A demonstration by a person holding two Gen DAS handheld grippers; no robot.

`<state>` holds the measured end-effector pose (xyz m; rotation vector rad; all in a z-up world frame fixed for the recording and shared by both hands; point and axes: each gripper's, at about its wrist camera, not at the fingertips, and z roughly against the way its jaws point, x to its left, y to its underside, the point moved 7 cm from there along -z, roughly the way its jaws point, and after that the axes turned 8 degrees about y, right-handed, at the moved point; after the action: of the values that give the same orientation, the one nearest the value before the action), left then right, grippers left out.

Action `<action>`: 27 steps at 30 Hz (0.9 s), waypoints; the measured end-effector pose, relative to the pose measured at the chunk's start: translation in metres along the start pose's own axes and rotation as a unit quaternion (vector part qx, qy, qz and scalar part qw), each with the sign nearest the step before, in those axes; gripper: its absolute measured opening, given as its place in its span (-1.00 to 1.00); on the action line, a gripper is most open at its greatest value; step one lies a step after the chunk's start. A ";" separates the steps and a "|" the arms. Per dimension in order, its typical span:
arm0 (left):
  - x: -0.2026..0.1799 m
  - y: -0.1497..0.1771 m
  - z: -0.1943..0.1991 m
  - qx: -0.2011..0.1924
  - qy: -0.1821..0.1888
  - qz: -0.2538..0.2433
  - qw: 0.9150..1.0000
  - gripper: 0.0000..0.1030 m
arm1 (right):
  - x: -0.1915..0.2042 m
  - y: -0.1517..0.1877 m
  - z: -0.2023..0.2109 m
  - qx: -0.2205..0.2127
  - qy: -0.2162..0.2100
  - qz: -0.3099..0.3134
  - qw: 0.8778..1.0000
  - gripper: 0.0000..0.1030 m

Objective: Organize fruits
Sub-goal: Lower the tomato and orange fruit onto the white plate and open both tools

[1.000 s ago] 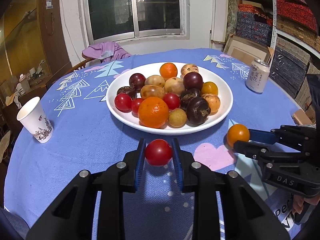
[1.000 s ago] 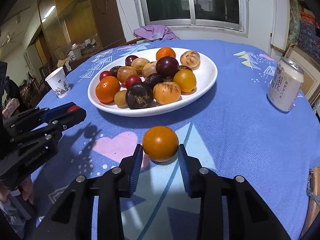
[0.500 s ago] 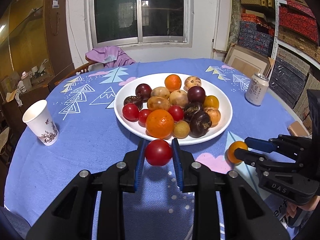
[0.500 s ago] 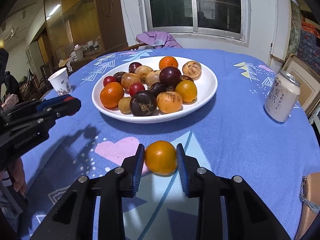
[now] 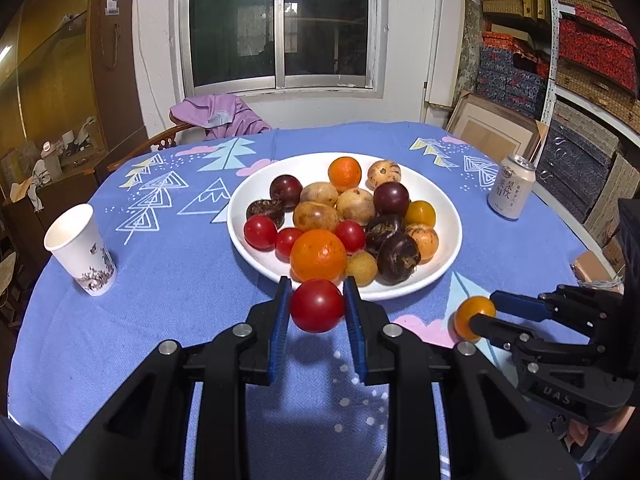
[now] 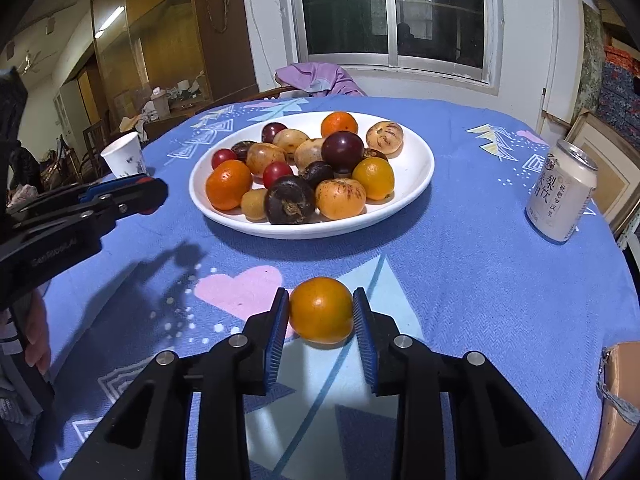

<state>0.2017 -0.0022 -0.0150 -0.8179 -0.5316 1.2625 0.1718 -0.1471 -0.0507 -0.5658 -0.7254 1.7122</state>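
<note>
A red tomato is clamped between the blue pads of the left gripper, and it is held above the blue patterned tablecloth, just in front of the near rim of the white plate. A small orange fruit (smooth-skinned, its kind not clear) is pinched between the pads of the right gripper, low over the cloth beside a pink heart print; whether it touches the cloth cannot be told. The plate is set in the middle of the table and is heaped with mixed fruit: a large orange at the near edge, red tomatoes to the left, dark purple fruits to the right, brown speckled ones in the centre. A paper cup stands well to the left of the plate, and a pale drink can is upright at the far right. A purple garment is draped over a chair beyond the table.
</note>
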 end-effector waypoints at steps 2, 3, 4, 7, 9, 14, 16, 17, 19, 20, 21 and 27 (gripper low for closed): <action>0.000 -0.009 -0.001 -0.005 -0.003 -0.003 1.000 -0.49 | -0.003 -0.005 0.005 -0.007 -0.007 -0.008 1.000 -0.36; 0.000 -0.014 -0.002 -0.007 -0.003 -0.003 1.000 -0.49 | -0.005 -0.009 0.009 -0.012 -0.015 -0.019 1.000 -0.36; 0.000 -0.019 -0.003 -0.008 -0.003 -0.004 1.000 -0.49 | -0.008 -0.014 0.012 -0.015 -0.022 -0.027 0.999 -0.36; 0.001 -0.037 -0.013 -0.008 -0.004 -0.006 1.000 -0.49 | -0.015 -0.039 0.015 -0.032 -0.022 -0.043 0.998 -0.36; 0.002 -0.049 -0.023 -0.009 -0.003 -0.003 1.000 -0.49 | -0.019 -0.059 0.006 -0.036 -0.014 -0.048 0.998 -0.36; 0.006 -0.070 -0.058 0.008 -0.001 0.005 1.000 -0.49 | -0.025 -0.102 -0.034 -0.025 -0.028 -0.080 0.996 -0.36; 0.009 -0.075 -0.074 0.018 -0.002 0.005 1.000 -0.49 | -0.019 -0.109 -0.045 -0.017 -0.043 -0.083 0.996 -0.36; 0.011 -0.076 -0.081 0.023 0.001 0.009 1.000 -0.49 | -0.016 -0.111 -0.049 -0.014 -0.050 -0.081 0.995 -0.36; 0.015 -0.077 -0.094 0.029 0.010 0.020 0.999 -0.15 | -0.010 -0.112 -0.059 -0.004 -0.060 -0.084 0.995 -0.31; 0.017 -0.078 -0.098 0.032 0.013 0.024 0.999 0.00 | -0.011 -0.112 -0.060 -0.008 -0.059 -0.089 0.994 -0.29; 0.017 -0.078 -0.101 0.031 0.013 0.027 0.999 0.14 | -0.013 -0.112 -0.061 -0.009 -0.061 -0.095 0.994 -0.25; 0.024 -0.070 -0.090 0.021 0.001 0.043 0.999 0.50 | -0.031 -0.103 -0.044 -0.010 -0.074 -0.141 0.987 -0.11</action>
<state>0.3178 -0.0072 -0.0178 -0.8137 -0.4710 1.3470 0.2799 -0.1515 -0.0071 -0.3329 -0.8862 1.4939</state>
